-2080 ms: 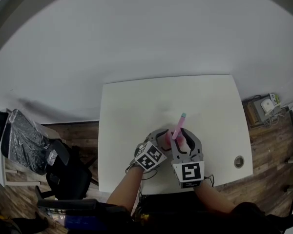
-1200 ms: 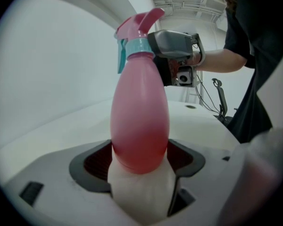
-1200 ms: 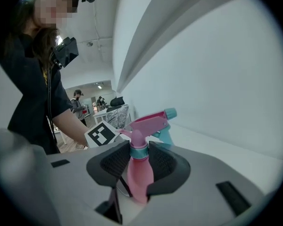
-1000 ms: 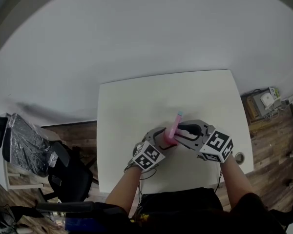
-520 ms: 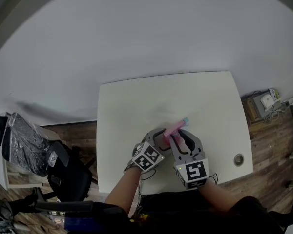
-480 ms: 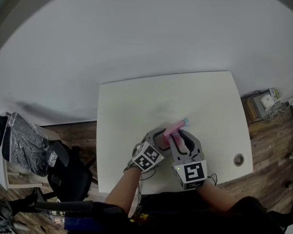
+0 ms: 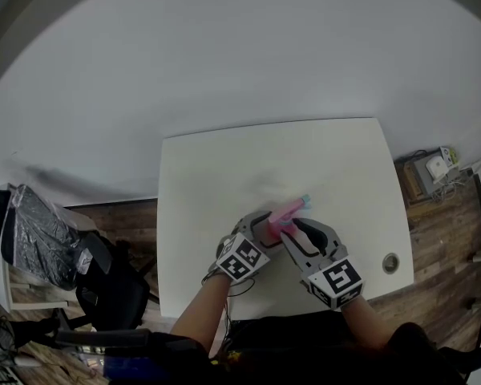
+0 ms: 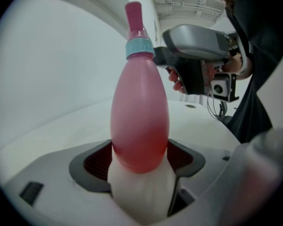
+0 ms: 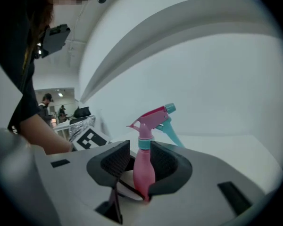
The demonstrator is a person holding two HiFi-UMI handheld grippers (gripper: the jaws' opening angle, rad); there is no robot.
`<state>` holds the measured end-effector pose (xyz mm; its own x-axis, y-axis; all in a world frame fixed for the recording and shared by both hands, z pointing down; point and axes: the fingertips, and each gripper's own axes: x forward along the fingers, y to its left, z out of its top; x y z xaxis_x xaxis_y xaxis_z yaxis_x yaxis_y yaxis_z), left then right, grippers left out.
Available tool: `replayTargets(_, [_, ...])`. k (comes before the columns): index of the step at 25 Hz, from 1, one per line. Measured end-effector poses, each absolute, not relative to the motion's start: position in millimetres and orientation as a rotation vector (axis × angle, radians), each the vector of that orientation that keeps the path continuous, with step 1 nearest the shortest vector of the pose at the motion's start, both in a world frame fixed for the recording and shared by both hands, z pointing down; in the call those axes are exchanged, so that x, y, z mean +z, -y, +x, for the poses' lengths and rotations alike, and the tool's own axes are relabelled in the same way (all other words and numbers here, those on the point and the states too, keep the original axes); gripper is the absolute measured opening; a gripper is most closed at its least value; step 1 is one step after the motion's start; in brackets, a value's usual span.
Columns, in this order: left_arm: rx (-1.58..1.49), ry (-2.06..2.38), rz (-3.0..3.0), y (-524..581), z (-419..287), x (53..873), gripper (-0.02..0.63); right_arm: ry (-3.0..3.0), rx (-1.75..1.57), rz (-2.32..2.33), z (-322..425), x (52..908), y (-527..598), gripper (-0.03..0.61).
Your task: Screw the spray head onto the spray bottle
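white wall and wood floor lie around a white surface. in the head view both tongs meet near the front edge of that surface. the left tongs and the right tongs are close together, and the pink spray bottle leans up and to the right between them. the spray head pokes out past the jaws.

in the left gripper view the left tongs are pinching the fat bottom part of the spray bottle, one jaw on each side. a teal ring sits at the neck, and the tip of the right tongs reaches it from the right.

in the right gripper view the right tongs are about half spread and seem to be pinching the neck at the teal ring, with ribbed pads on both sides. the pink top and teal trigger stand above the jaws. the head looks mostly on, but i cannot tell if it is tight.

to do this turn well, i think the left tongs should hold the bottle very steady so it cannot spin. the right tongs should squeeze only the ring, turn it straight round the neck, and not tip the head sideways, or the threads could jam.
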<state>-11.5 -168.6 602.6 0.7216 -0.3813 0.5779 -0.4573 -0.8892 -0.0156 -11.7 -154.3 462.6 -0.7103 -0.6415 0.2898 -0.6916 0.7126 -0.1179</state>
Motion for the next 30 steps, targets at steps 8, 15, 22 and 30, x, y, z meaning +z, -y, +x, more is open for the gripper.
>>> replayTargets(8, [0.902,0.683,2.795,168.2,-9.6,603.1,0.364,2.809,0.232,0.691,31.0,412.9,151.3,0.233])
replayTargets(15, [0.901,0.68,2.789,169.5,-11.0,602.8,0.364,2.719,0.169,0.368,3.0,436.5,182.9,0.256])
replayTargets(22, [0.901,0.68,2.791,171.1,-11.8,603.5,0.364,2.633,0.105,0.138,-21.5,459.9,180.6,0.255])
replayTargets(30, [0.908,0.681,2.787,169.2,-13.3,604.2,0.364,2.658,0.034,0.13,-19.6,457.8,170.9,0.112])
